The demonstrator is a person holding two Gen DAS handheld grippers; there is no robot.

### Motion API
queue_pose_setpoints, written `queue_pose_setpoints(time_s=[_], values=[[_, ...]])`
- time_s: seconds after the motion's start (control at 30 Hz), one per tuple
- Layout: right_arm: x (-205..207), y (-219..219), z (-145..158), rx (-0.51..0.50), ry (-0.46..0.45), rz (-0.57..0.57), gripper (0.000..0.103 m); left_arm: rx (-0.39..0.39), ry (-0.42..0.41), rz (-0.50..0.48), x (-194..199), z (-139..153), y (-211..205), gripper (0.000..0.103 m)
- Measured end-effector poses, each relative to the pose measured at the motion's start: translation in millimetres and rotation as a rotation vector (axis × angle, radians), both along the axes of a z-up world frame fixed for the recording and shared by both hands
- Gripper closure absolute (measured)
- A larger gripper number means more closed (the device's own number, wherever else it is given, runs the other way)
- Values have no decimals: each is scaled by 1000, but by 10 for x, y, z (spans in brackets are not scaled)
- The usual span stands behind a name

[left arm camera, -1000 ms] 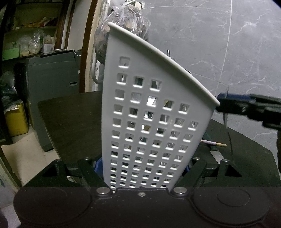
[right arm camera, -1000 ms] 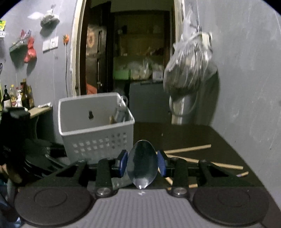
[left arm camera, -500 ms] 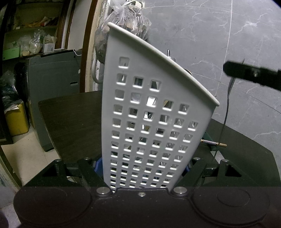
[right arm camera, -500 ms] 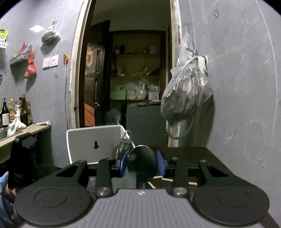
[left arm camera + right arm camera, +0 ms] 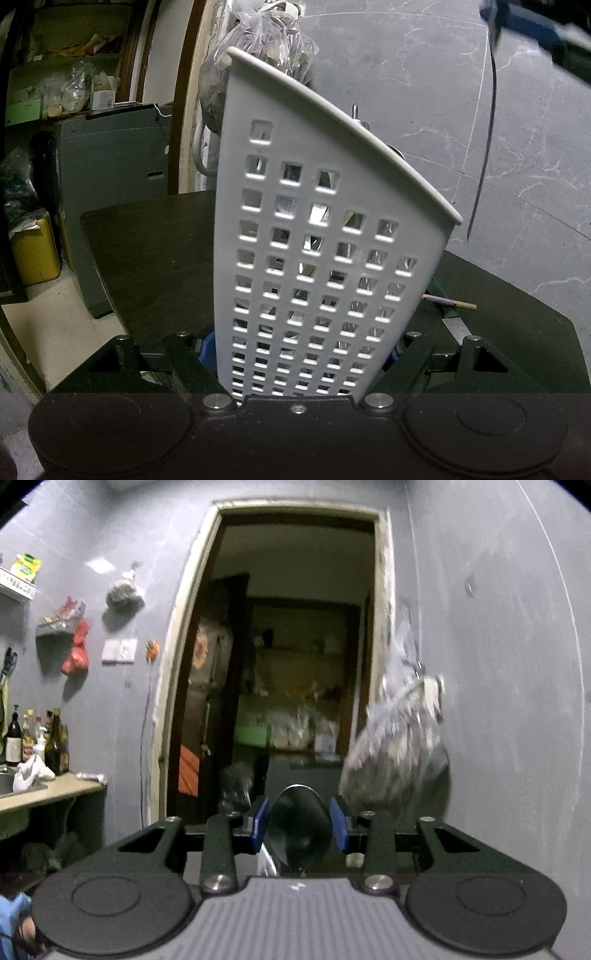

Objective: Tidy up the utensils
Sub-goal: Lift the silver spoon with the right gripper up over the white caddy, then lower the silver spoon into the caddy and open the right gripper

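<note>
Grey marbled walls and a dark doorway back the scene; the left claw (image 5: 301, 354) pinches the white perforated basket (image 5: 317, 266) on the dark bench (image 5: 147, 251), presumably steadying it as the target for utensils, some already showing through its holes; the right claw (image 5: 300, 830) clamps a spoon (image 5: 299, 834) by its bowl. The left view alone shows the spoon's handle hanging high above the basket rim, with a knife (image 5: 456, 328) and a chopstick (image 5: 448, 301) left on the bench; the right view shows neither basket nor bench, only the grip itself.
</note>
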State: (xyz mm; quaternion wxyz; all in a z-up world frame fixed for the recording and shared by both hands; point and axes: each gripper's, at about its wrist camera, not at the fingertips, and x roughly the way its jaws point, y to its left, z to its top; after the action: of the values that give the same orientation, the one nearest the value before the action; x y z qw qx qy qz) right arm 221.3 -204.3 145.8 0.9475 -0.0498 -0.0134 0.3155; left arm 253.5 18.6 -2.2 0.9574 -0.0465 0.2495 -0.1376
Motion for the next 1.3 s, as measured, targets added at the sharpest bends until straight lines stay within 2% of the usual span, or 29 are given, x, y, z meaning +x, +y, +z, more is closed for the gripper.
queue_pose_setpoints(time_s=[0.2, 0.43, 0.63, 0.67, 0.7, 0.73, 0.97, 1.1, 1.17, 1.2, 1.23, 1.3], values=[[-53, 204, 267, 5, -105, 74, 63, 0, 0, 0, 1, 1, 3, 24], [-1, 483, 408, 16, -141, 175, 64, -1, -1, 0, 3, -9, 1, 24], [103, 649, 357, 45, -102, 236, 68, -1, -1, -1, 2, -8, -3, 24], [123, 671, 342, 48, -93, 244, 71, -1, -1, 0, 3, -7, 1, 24], [146, 692, 323, 51, -83, 252, 88, -1, -1, 0, 3, -7, -1, 24], [172, 706, 310, 54, -70, 257, 91, -1, 0, 0, 5, -8, 2, 24], [385, 728, 152, 53, 23, 249, 91, -5, 1, -2, 11, -15, 5, 24], [424, 654, 115, 56, 40, 239, 90, -6, 1, -2, 10, -16, 4, 24], [407, 587, 102, 54, 28, 220, 76, -6, 1, -2, 10, -15, 6, 24], [394, 557, 91, 50, 21, 207, 55, -6, 1, -2, 12, -16, 1, 24], [388, 510, 76, 49, 16, 194, 40, -6, 1, -2, 10, -15, 6, 24], [384, 401, 39, 48, 17, 154, 32, -6, 1, -2, 9, -15, 6, 24]])
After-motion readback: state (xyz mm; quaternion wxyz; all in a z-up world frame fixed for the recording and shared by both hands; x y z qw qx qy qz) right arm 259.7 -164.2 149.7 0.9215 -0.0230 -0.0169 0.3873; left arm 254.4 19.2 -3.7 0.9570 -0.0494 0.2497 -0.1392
